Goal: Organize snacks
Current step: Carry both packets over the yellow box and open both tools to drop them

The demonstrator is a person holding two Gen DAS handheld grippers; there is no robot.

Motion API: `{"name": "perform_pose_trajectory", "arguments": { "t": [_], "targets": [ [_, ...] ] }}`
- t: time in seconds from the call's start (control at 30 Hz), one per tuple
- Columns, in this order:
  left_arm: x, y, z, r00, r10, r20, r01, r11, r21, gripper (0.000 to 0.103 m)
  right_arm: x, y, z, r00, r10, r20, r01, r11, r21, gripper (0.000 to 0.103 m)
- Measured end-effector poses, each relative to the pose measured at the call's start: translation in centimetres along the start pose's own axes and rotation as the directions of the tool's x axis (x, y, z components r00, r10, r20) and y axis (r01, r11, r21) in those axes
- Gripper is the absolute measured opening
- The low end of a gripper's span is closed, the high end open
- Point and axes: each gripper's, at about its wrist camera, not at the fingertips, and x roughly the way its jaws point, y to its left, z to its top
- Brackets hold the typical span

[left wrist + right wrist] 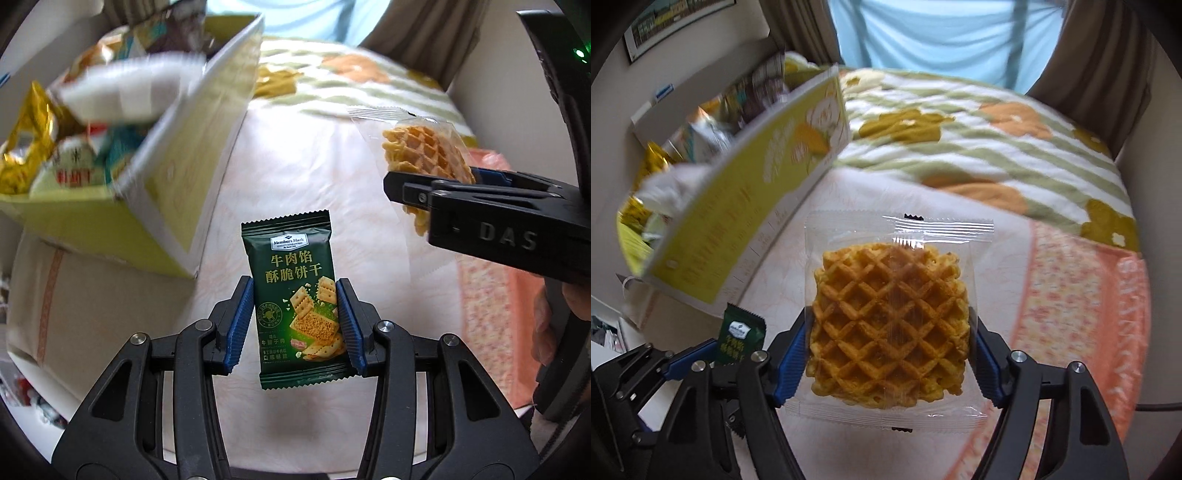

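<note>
My left gripper (295, 325) is shut on a dark green cracker packet (295, 295), held upright above the pale bedsheet (295, 166). My right gripper (890, 354) is shut on a clear-wrapped waffle biscuit (890, 325), its blue pads pressing both sides of the waffle. In the left wrist view the right gripper (461, 184) shows at the right with the waffle (424, 151) in it. The green packet (738, 336) and the left gripper's fingers (690, 358) appear at the lower left of the right wrist view. A yellow-green snack box (177, 155) stands to the left, full of packets.
The box (757, 199) sits on the bed's left side with its flap raised. A flowered quilt (979, 147) covers the far part of the bed, and an orange patterned cloth (1082, 302) lies at the right. Brown curtains and a light blue window are behind.
</note>
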Motion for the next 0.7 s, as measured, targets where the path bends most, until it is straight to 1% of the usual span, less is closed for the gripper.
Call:
{"name": "perform_pose_trajectory", "arguments": {
  "t": [0.17,0.27,0.3,0.37,0.5,0.57,0.7],
  "targets": [
    [-4.6,-1.3,1.4,0.995,-0.041,0.091,0.038,0.999,0.025,0.041,-5.9,0.0,1.1,0.997,-0.007,0.075,0.007,1.0,-0.007,0.072],
    [-7.9,-1.2,2.3,0.986,-0.065,0.151,0.062,0.998,0.023,0.041,-9.0,0.7,1.6,0.993,-0.007,0.12,0.01,1.0,-0.023,0.072],
    [-9.2,-0.8,2.8,0.981,-0.077,0.176,0.075,0.997,0.016,0.041,-9.6,1.1,1.8,0.991,-0.002,0.133,0.006,1.0,-0.028,0.072],
    [-10.7,0.0,3.7,0.974,-0.087,0.207,0.089,0.996,-0.001,0.041,-11.1,2.0,2.5,0.987,0.017,0.16,-0.011,0.999,-0.039,0.072],
    [-14.5,3.4,5.9,0.954,-0.054,0.295,0.062,0.998,-0.02,0.041,-13.1,4.4,4.0,0.978,0.035,0.207,-0.023,0.998,-0.061,0.072],
    [-15.3,5.1,6.8,0.948,-0.036,0.317,0.046,0.999,-0.024,0.041,-13.7,5.9,4.9,0.972,0.052,0.228,-0.038,0.997,-0.066,0.072],
    [-16.6,10.3,9.2,0.941,-0.011,0.339,0.022,0.999,-0.029,0.041,-13.6,8.9,6.7,0.965,0.063,0.255,-0.048,0.997,-0.065,0.072]
  ]
}}
